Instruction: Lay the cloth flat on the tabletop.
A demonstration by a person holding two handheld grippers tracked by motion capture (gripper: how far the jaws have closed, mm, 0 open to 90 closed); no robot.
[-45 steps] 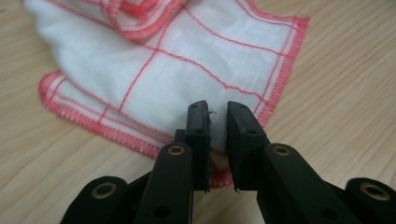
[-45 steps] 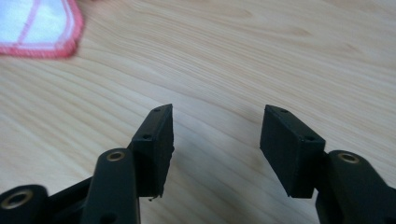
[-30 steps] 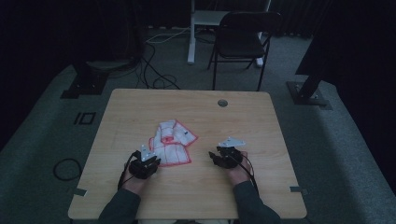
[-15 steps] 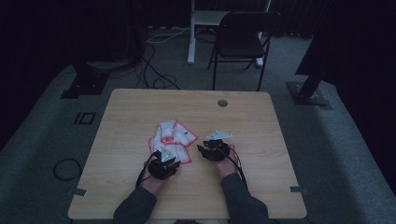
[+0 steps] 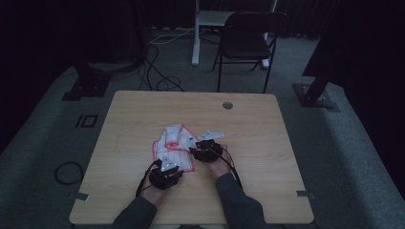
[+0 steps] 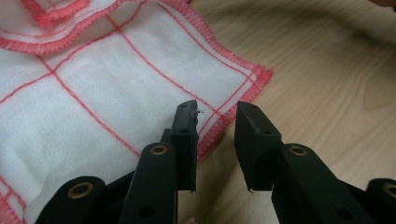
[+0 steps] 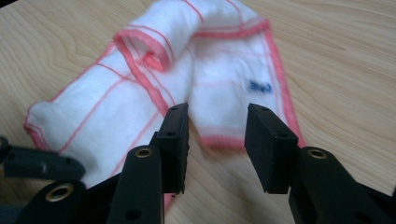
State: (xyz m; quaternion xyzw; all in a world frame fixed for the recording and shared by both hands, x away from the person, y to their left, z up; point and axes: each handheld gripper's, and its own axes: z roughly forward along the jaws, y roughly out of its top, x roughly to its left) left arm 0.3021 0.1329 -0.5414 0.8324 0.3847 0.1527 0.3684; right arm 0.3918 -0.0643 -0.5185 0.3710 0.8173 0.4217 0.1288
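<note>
Left gripper jaws apart, nothing clamped, just been opening then easing in, tips over the red-hemmed corner of the white red-checked cloth at 10 o'clock. Right gripper jaws apart, just reopening, bare wood between, cloth edge at 12 o'clock. Cloth lies crumpled mid-table on the light wooden table, both grippers touching-close at its 5 and 3 o'clock sides.

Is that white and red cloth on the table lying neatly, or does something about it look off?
It looks rumpled. The cloth lies unevenly on the wooden table, and in the right gripper view one red-stitched edge is curled over into a loose roll. Nothing looks torn or spilled. The left gripper and right gripper both stand open at its edges.
</note>
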